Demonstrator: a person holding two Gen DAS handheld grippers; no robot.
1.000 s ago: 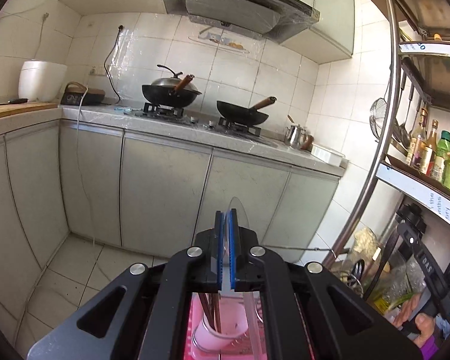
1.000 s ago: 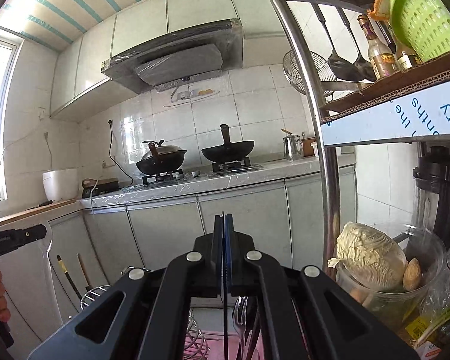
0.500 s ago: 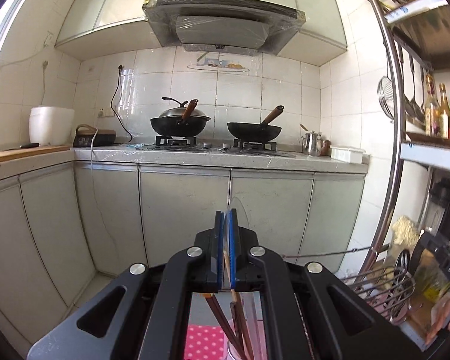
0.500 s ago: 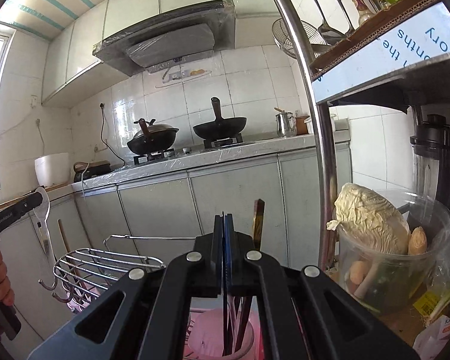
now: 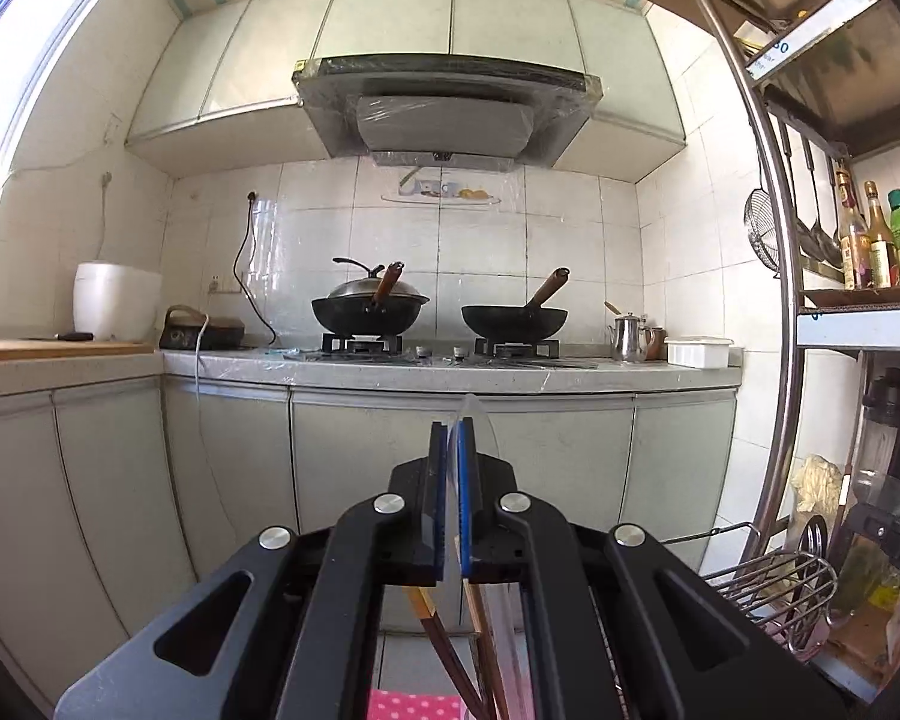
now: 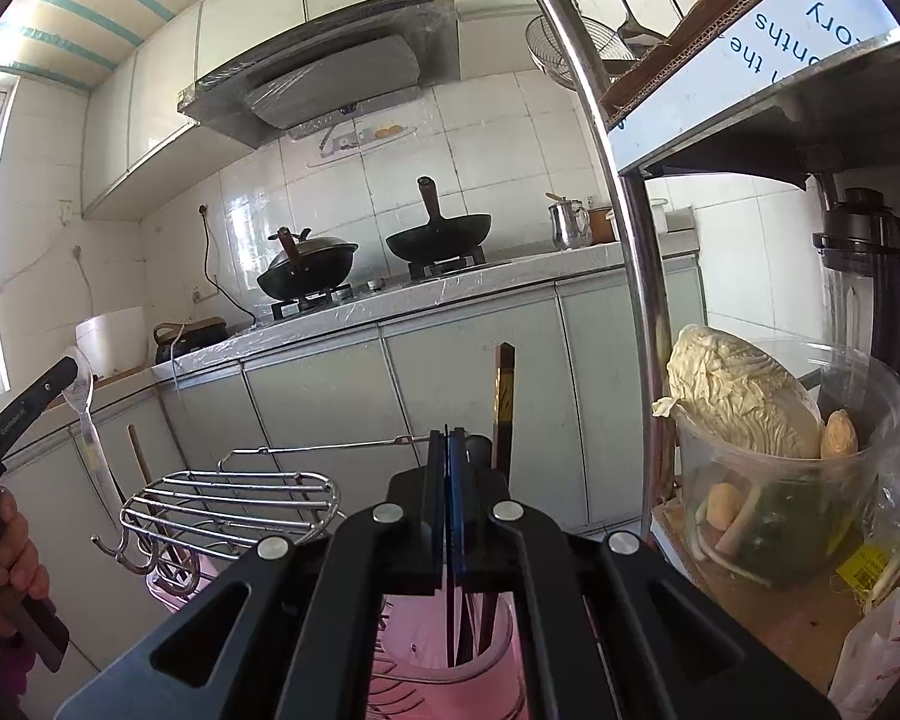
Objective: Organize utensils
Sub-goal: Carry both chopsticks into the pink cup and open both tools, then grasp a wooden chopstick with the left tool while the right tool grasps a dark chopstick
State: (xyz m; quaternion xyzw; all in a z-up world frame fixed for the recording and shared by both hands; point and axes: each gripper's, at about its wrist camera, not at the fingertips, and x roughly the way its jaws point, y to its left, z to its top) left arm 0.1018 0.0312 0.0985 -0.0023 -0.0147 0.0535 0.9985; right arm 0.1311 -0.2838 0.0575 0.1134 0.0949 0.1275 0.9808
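My left gripper (image 5: 450, 438) is shut on a clear plastic spoon (image 5: 479, 426) whose bowl sticks up past the fingertips. It also shows in the right wrist view (image 6: 81, 387), held high at the left. Brown chopsticks (image 5: 450, 654) stand below the left gripper. My right gripper (image 6: 448, 441) is shut, with a thin dark utensil running down between the fingers into a pink holder cup (image 6: 444, 636). A brown chopstick (image 6: 503, 396) stands upright in that cup just right of the fingertips.
A wire dish rack (image 6: 228, 501) sits left of the pink cup and shows in the left view (image 5: 774, 588). A metal shelf pole (image 6: 624, 228) rises at the right, beside a jar with cabbage (image 6: 744, 396). Kitchen counter with two woks (image 5: 444, 312) lies ahead.
Both grippers have tilted upward and risen. The pink cup and chopsticks have slid lower in the left view, and the rack and cup have come into the right view.
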